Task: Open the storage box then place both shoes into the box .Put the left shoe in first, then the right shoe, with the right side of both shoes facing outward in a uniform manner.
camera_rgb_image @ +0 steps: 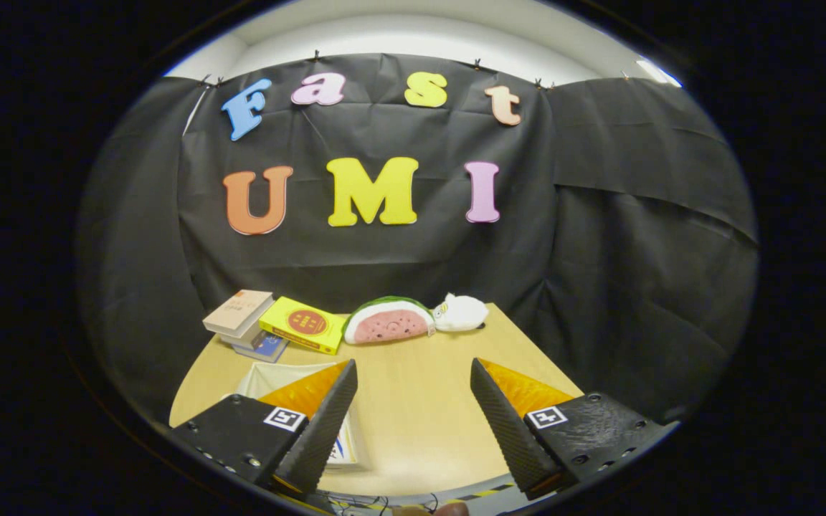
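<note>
The jaws (pixel 413 373) stand released, spread wide with nothing between them but bare wood of the table (pixel 413 430), and they are held level and a little above it, pointing straight across toward the far edge. A pale, shallow container (pixel 269 376) lies flat on the table just ahead of and partly behind the left finger (pixel 323 423); its far rim shows, with what seems a printed sheet along its near side, but whether this is the storage box, its lid or a plain tray cannot be told. No shoes are to be seen among the things in front of the jaws. Along the far edge of the table sit a stack of books (pixel 241 322), a yellow book (pixel 302 325) leaning against it, a watermelon-slice plush (pixel 389 321) and a small white plush (pixel 460 312), none of them part of the job. Judging by the task, the scene fits two stages equally well: the jaws idle before the box is reached for, or idle after the shoes have gone in somewhere outside what shows here. Either way, any further handling would call for swinging the jaws toward the box, whose state and place the view does not settle. At the near edge below the jaws a fingertip (pixel 449 509) of the holding person just shows.
</note>
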Action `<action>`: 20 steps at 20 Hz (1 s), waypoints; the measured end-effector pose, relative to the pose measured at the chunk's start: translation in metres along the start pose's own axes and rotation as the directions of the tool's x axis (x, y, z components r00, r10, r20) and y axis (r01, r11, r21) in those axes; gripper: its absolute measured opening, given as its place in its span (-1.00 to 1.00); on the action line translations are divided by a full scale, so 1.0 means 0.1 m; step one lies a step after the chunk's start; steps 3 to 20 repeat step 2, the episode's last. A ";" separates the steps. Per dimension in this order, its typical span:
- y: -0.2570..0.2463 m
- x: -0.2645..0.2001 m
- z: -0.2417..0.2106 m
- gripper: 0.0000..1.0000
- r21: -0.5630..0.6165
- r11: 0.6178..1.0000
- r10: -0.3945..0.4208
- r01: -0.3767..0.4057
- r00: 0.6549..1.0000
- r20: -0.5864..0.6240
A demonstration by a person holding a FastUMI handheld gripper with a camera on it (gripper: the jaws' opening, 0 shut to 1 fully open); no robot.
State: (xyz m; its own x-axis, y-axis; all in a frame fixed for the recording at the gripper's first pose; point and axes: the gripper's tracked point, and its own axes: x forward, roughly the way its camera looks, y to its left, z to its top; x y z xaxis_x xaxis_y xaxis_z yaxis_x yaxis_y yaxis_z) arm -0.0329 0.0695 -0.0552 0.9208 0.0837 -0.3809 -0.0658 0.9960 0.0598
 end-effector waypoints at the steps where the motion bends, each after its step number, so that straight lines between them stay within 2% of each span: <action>1: 0.00 -0.01 0.02 0.92 -0.007 1.000 0.001 -0.001 1.000 0.009; 20: 0.00 -0.02 0.04 0.92 -0.017 1.000 0.000 0.000 1.000 0.018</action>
